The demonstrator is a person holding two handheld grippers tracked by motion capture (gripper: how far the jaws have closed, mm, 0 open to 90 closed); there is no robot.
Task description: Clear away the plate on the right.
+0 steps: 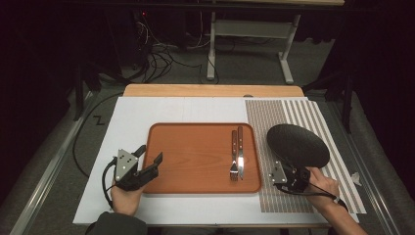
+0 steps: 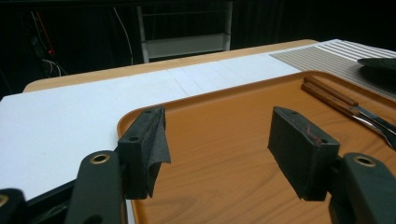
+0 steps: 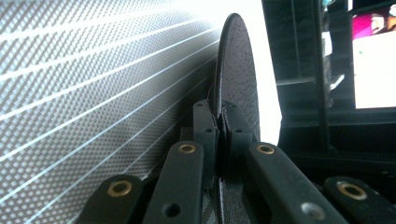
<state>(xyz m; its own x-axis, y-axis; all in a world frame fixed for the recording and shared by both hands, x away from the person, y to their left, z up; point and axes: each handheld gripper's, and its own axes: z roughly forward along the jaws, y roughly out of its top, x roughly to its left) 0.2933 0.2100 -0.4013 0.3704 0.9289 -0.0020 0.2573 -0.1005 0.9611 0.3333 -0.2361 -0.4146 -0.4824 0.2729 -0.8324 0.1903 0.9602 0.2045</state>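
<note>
Seen from above, a white-covered worktop (image 1: 132,117) fills the middle of the frame, with an orange-brown tray (image 1: 195,156) at its centre. A fork (image 1: 234,156) and a knife (image 1: 240,152), both with wooden handles, lie side by side near the tray's right edge, handles toward the top of the frame. To the right of the tray is a grey striped placemat (image 1: 293,117). At the lower left, a hand holds the left gripper (image 1: 149,159), whose jaws are spread apart with nothing between them, reaching over the tray's left rim. In the left gripper view those jaws stand wide over the tray's bare surface (image 2: 224,154). At the lower right, another hand holds the right gripper (image 1: 283,169), its jaws pressed onto the near rim of a round dark plate (image 1: 297,145) over the placemat. In the right gripper view the plate (image 3: 238,74) appears edge-on, pinched between the jaws.
</note>
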